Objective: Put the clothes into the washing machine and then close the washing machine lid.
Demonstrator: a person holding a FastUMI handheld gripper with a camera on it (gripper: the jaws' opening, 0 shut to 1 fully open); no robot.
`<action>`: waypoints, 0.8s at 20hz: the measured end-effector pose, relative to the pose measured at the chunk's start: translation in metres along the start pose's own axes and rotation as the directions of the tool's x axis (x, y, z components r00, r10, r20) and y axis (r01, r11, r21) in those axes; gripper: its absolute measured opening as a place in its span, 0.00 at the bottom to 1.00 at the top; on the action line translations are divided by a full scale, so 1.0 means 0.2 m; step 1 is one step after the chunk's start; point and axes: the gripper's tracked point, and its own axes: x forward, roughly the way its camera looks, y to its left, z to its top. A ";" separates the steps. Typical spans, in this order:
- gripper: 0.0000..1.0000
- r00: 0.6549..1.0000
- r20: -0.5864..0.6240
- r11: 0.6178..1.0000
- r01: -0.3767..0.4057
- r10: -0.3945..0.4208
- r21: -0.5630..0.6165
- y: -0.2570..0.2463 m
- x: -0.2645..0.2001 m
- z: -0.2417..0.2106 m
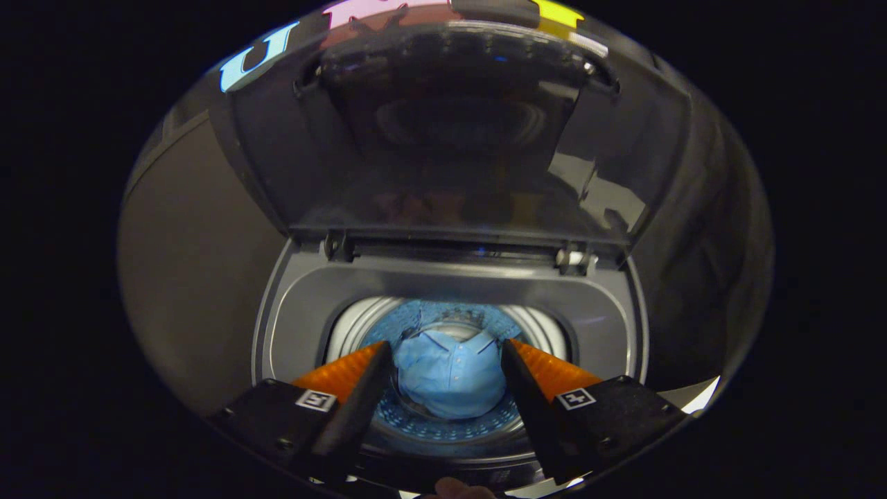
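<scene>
The gripper (447, 353) hangs spread and empty above a light-blue collared shirt (449, 374) lying in the grey top-loading washing machine's (305, 305) drum, dark glossy lid (450, 138) raised upright.

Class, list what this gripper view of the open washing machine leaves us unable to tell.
- Gripper: fingers apart; whether they touch the blue shirt in the drum between them is unclear.
- Shirt: its lower part is hidden by the drum rim.
- Any clothes under the shirt: covered by it.
- Raised lid: dark and reflective, details unreadable.
</scene>
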 end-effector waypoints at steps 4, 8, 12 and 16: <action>1.00 0.987 0.159 1.000 0.028 -0.025 -0.014 -0.03 -0.08 0.26; 1.00 0.961 0.275 1.000 -0.002 -0.001 0.012 0.03 -0.24 0.48; 1.00 0.905 0.425 0.999 -0.037 0.026 0.016 0.09 -0.44 0.73; 1.00 0.813 0.579 0.998 -0.059 0.059 -0.020 0.15 -0.63 0.99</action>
